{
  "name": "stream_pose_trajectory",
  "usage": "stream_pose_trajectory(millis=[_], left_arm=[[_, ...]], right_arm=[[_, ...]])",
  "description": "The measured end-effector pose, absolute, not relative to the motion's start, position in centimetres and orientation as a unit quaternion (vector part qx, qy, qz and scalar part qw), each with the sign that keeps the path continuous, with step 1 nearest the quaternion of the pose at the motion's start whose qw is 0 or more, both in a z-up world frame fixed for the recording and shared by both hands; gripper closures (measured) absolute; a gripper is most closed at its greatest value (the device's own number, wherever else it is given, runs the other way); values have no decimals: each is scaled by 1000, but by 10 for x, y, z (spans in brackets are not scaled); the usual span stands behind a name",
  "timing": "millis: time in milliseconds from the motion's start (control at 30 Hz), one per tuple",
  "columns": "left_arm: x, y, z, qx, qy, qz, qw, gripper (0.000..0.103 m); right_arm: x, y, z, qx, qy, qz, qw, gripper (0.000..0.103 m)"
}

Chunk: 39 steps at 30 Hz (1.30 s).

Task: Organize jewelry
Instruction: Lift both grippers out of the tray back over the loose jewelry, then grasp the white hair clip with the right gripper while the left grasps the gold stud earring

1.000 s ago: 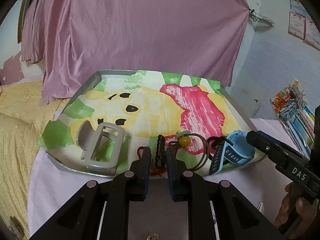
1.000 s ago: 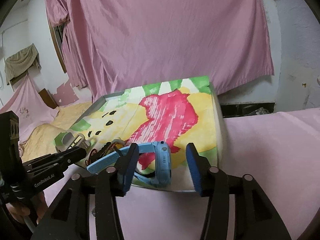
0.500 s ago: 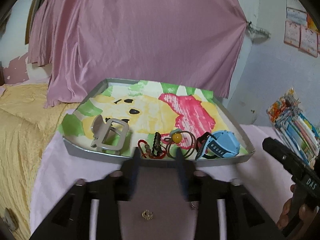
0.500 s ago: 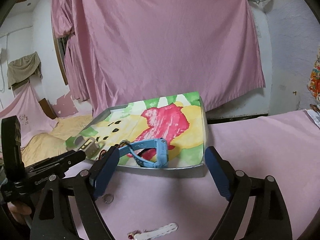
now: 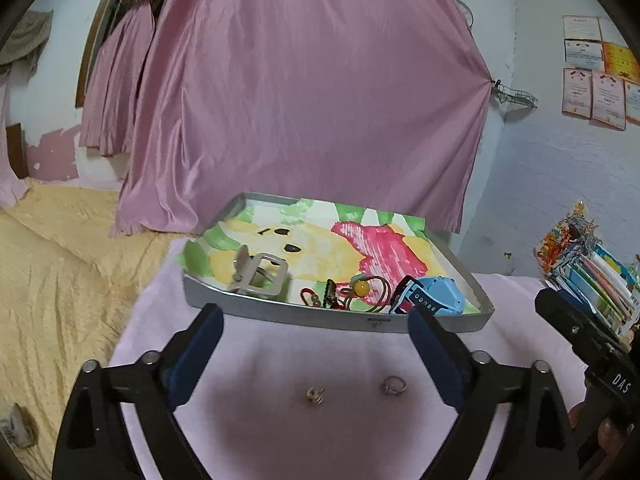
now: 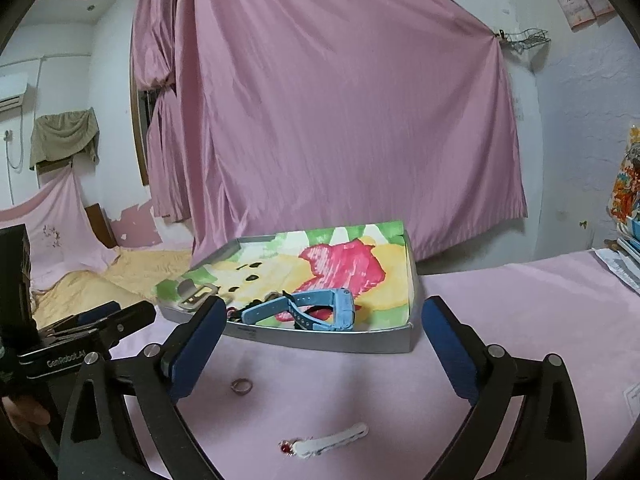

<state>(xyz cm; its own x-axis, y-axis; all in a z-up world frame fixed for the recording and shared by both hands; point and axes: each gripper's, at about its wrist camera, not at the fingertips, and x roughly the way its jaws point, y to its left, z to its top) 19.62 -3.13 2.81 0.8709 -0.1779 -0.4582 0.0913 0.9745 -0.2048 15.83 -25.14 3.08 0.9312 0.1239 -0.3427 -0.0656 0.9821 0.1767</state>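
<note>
A silver tray [image 5: 320, 318] with a cartoon-print lining sits on the pink table. In it lie a grey claw clip [image 5: 260, 274], a red bead bracelet [image 5: 314, 298], a hair tie with a yellow ball [image 5: 362, 288] and a blue watch [image 5: 438, 296]. The tray [image 6: 320, 340] and watch [image 6: 308, 310] also show in the right wrist view. My left gripper [image 5: 316, 354] is open and empty, pulled back from the tray. In front of it lie a small gold earring [image 5: 315, 395] and a ring [image 5: 395, 385]. My right gripper [image 6: 320, 350] is open and empty. A ring [image 6: 241, 385] and a white hair clip with a red stone [image 6: 324, 446] lie before it.
A pink curtain [image 5: 304, 100] hangs behind the tray. A yellow bedspread [image 5: 60, 280] lies to the left. A stack of colourful books [image 5: 588, 272] stands at the right. The other gripper's black body [image 5: 588, 344] shows at the right edge of the left wrist view.
Both grippers have opened wide and pulled back from the tray. The left one let go of the dark bracelet, the right one of the blue watch; both items now lie in the tray.
</note>
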Motion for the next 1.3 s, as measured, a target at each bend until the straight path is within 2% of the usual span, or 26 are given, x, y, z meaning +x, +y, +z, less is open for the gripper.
stream_pose_trajectory(millis=[133, 533, 1300], left_arm=[[177, -26, 30, -97, 220, -67, 968, 1], [134, -16, 27, -79, 186, -62, 977, 1], [113, -5, -4, -40, 237, -47, 970, 1]], right_arm=[[140, -251, 31, 80, 170, 42, 981, 5], [104, -245, 22, 83, 168, 42, 981, 3], [97, -229, -18, 55, 259, 51, 963, 3]])
